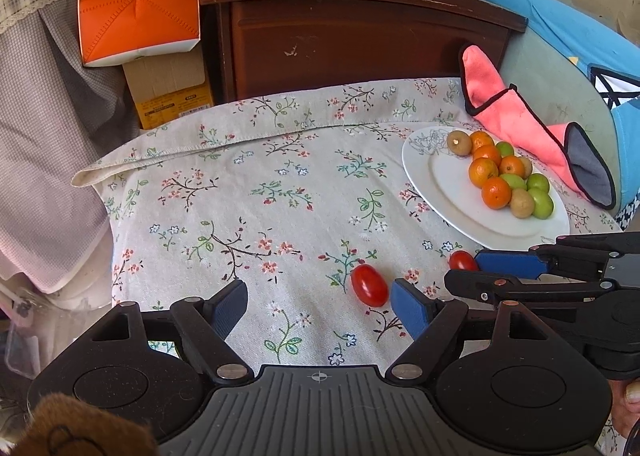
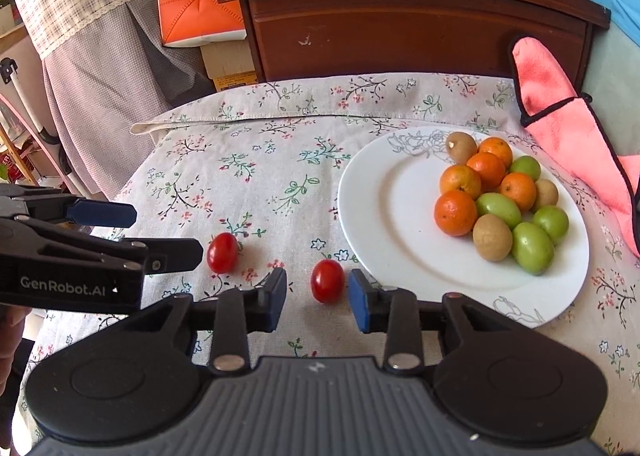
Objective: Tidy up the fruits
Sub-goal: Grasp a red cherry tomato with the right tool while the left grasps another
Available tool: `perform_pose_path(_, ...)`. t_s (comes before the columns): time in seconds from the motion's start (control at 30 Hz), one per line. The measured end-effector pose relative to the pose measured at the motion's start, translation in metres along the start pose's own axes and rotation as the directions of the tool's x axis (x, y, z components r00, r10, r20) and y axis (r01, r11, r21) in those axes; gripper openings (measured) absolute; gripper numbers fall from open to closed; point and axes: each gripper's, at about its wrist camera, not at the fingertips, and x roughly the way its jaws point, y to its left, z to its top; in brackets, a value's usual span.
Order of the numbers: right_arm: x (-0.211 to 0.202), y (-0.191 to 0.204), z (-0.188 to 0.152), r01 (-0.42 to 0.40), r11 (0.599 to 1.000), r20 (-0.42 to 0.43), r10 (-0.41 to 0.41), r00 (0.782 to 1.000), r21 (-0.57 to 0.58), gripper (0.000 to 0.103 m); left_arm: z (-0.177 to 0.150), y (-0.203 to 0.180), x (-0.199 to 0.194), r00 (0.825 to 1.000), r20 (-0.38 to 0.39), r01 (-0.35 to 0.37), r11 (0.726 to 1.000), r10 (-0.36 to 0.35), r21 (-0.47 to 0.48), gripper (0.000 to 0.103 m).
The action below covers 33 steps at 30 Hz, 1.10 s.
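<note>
Two open claws at two cherry tomatoes on the floral cloth.
Right claw (image 2: 318, 298) straddles one cherry tomato (image 2: 327, 281) untouched; left claw (image 1: 320, 306), wide and empty, nears the left tomato (image 1: 369, 285); white plate (image 2: 384, 216) right.

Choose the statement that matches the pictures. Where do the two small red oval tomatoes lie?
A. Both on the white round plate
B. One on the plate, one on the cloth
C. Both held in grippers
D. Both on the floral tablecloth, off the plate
D: both small red oval tomatoes lie on the floral tablecloth, clear of the white round plate; the nearer one sits between the open right gripper fingers, not clamped.
</note>
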Motion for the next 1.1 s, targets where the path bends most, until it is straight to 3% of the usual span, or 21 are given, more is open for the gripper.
perform_pose_path(0.1, 0.001, 0.001, -0.001, -0.001, 1.000, -0.001, 0.001, 1.000, -0.010, 0.020, -0.001, -0.003, 0.002, 1.000, 0.002, 0.009, 1.000, -0.009, 0.011, 0.079)
perform_pose_path(0.27, -0.005, 0.001, 0.002, -0.004, 1.000, 0.019, 0.005, 1.000, -0.017, 0.011, -0.005, -0.012, 0.009, 0.999, -0.002, 0.032, 0.999, -0.032, 0.032, 0.075)
perform_pose_path(0.47, -0.008, 0.000, 0.004, -0.022, 1.000, 0.019, 0.022, 1.000, -0.012, 0.011, -0.009, -0.017, 0.021, 0.998, -0.019, 0.063, 0.998, -0.062, 0.024, 0.054)
perform_pose_path(0.83, -0.003, -0.004, 0.001, -0.023, 0.999, -0.018, 0.023, 1.000, 0.028, 0.015, -0.011, -0.023, 0.027, 1.000, 0.015, 0.019, 0.996, -0.021, 0.092, 0.051)
perform_pose_path(0.9, -0.002, -0.004, 0.001, -0.022, 0.999, -0.022, 0.023, 1.000, 0.034, 0.016, -0.011, -0.024, 0.027, 0.999, 0.025, 0.022, 0.994, -0.025, 0.106, 0.043)
perform_pose_path(0.97, -0.001, -0.004, 0.002, -0.023, 0.999, -0.023, 0.023, 0.999, 0.037, 0.016, -0.011, -0.026, 0.026, 0.999, 0.030, 0.037, 0.992, -0.041, 0.124, 0.027)
perform_pose_path(1.1, 0.001, -0.003, 0.002, -0.027, 0.999, -0.031, 0.028, 0.999, 0.036, 0.017, -0.012, -0.027, 0.026, 0.998, 0.038, 0.037, 0.992, -0.042, 0.123, 0.020)
